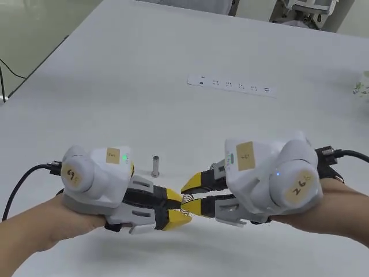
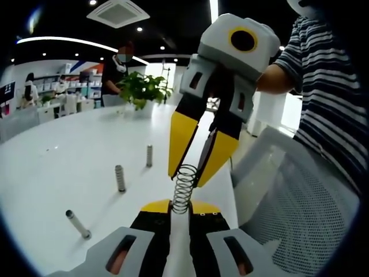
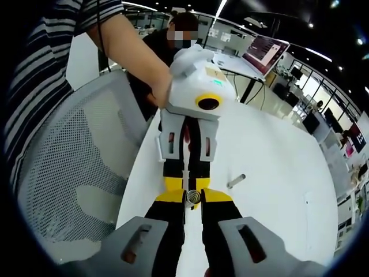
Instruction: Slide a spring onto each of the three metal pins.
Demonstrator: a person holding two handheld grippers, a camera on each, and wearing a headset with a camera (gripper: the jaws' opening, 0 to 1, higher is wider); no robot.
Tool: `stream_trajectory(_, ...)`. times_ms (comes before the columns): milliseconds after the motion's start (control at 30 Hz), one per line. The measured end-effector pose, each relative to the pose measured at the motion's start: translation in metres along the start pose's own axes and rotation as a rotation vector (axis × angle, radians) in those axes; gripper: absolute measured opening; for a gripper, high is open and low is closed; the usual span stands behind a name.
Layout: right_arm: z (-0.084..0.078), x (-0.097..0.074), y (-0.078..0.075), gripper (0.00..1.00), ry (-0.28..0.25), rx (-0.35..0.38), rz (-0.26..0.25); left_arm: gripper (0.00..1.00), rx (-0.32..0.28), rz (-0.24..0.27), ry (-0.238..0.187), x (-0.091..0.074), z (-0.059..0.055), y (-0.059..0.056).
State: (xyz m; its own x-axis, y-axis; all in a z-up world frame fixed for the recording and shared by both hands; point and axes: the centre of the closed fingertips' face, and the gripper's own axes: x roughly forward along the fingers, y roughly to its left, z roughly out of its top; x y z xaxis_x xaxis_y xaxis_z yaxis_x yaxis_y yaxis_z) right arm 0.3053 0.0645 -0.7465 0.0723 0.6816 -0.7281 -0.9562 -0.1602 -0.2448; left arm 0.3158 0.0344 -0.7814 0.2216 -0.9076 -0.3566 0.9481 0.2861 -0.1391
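Observation:
A small metal spring point(image 2: 183, 187) spans the gap between my two grippers, just above the white table's point(image 1: 173, 104) near edge. My left gripper point(image 2: 180, 209) is shut on its near end. My right gripper point(image 3: 193, 198) faces it head-on, its yellow tips closed on the spring's point(image 3: 193, 198) other end. In the head view the two sets of tips meet at the spring point(image 1: 185, 202). A short upright metal pin point(image 1: 155, 165) stands just beyond them. Three pins show in the left gripper view: a bare one point(image 2: 77, 224), a coil-ribbed one point(image 2: 120, 178) and a farther one point(image 2: 149, 156).
A white power strip point(image 1: 230, 85) lies farther back on the table. A mesh chair point(image 2: 288, 190) and the person's striped sleeve point(image 2: 328, 75) are close behind the grippers. A potted plant point(image 2: 141, 89) stands at the table's far end. A black cable point(image 1: 23, 179) trails from the left gripper.

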Motion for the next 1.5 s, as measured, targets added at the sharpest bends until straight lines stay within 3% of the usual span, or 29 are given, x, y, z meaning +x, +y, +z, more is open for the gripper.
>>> stream_trajectory(67, 0.001, 0.000, -0.001, 0.07, -0.002, 0.002, 0.000, 0.04, -0.030, -0.001, 0.001, 0.000, 0.000, 0.001)
stream_trajectory(433, 0.002, -0.001, -0.001, 0.07, 0.013, -0.026, -0.002, 0.09, -0.027, 0.017, -0.005, -0.001, 0.000, 0.004)
stream_trajectory(1500, -0.003, -0.003, -0.006, 0.07, 0.023, -0.018, -0.024, 0.25, -0.057, 0.063, -0.024, -0.005, 0.000, 0.012)
